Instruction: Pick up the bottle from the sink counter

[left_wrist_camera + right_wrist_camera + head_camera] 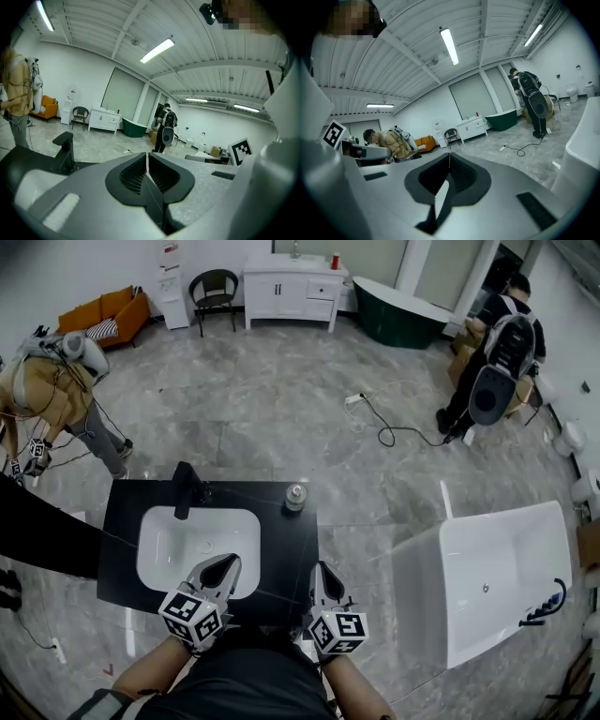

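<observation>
While both grippers are hovering over the near edge of the black sink counter (281,549), the bottle (295,495) is standing upright near the counter's far edge, right of the black faucet (185,486) and well apart from both. From above it is showing as a small, round, grey-capped shape. Only the head view is showing it; the left gripper view is catching the faucet (64,150), and the right gripper view a white bathtub (583,150). The left gripper (225,564) (147,157) and right gripper (319,569) (449,157) are keeping their jaws together on nothing. Bare counter is lying between the right gripper and the bottle, and open floor is separating the counter's right edge from the bathtub (417,563).
</observation>
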The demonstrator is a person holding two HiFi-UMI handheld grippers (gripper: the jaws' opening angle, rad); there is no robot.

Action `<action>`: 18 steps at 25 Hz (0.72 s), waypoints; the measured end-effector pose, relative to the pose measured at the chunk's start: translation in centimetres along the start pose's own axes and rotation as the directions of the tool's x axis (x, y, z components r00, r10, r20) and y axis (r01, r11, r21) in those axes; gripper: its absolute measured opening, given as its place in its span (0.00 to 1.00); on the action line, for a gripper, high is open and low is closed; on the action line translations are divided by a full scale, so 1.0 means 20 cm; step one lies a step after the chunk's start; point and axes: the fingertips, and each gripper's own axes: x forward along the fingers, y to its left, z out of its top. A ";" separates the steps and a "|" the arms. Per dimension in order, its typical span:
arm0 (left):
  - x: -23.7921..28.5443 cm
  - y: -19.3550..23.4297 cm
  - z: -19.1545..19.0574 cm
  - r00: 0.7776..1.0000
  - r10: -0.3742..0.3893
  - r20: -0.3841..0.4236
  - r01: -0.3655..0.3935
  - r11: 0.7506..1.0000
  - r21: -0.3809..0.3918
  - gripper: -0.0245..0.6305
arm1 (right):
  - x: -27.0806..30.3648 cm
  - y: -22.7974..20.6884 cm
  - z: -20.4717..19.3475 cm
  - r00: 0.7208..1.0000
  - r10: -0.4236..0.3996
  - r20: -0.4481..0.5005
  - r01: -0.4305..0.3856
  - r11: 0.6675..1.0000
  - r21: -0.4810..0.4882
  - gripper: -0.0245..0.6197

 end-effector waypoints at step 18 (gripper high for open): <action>0.75 0.28 -0.06 0.994 -0.095 -0.044 0.102 0.978 0.183 0.28 | 0.48 -0.22 -0.06 0.997 -0.054 -0.060 0.047 0.992 -0.116 0.05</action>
